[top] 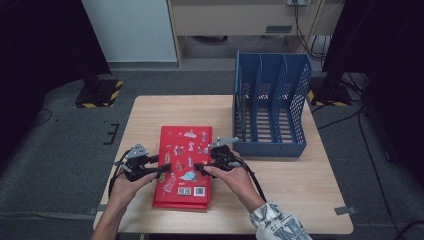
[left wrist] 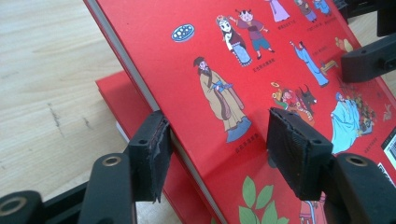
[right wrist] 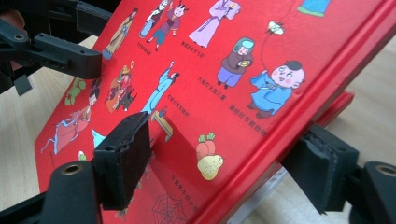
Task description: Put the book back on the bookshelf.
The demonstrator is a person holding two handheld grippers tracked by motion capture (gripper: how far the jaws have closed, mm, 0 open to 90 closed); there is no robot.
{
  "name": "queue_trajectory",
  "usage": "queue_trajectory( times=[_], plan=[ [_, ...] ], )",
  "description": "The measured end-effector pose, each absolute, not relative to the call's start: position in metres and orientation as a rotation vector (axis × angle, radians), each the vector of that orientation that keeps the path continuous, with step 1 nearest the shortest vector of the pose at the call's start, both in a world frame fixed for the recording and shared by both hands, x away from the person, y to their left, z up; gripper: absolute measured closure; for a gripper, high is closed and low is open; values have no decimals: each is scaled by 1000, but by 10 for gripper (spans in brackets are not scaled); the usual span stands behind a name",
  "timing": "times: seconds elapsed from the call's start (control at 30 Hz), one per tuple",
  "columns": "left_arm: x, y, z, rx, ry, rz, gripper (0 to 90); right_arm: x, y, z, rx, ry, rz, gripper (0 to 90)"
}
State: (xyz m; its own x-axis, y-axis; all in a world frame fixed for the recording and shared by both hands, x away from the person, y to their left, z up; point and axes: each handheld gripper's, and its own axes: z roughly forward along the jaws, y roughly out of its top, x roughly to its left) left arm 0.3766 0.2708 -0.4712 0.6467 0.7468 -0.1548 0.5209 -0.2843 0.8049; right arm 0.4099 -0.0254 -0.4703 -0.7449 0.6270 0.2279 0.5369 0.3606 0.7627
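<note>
Two red picture books lie stacked at the table's front middle. The top book point(top: 185, 155) is tilted, raised off the lower one point(left wrist: 122, 100). My left gripper point(top: 162, 169) is at its left edge; in the left gripper view point(left wrist: 217, 154) one pad sits under the page edge and the other on the cover, gripping it. My right gripper point(top: 198, 167) is at the right edge; in the right gripper view point(right wrist: 219, 163) one pad is below the book's edge and the other hovers just above the cover. The lower book point(right wrist: 343, 103) peeks out beneath.
A blue slotted file rack point(top: 270, 100) stands at the back right of the wooden table point(top: 300, 190), a little beyond the right gripper. The person's hands and forearms come in from the front edge. The floor around is dark grey.
</note>
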Motion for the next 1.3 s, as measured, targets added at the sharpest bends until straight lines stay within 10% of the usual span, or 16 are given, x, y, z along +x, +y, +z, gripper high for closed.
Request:
queue_trajectory(
  times=[1.3],
  plan=[
    [404,271,-422,1990,973,518,567,447,-16,-415,993,2374,1303,450]
  ],
)
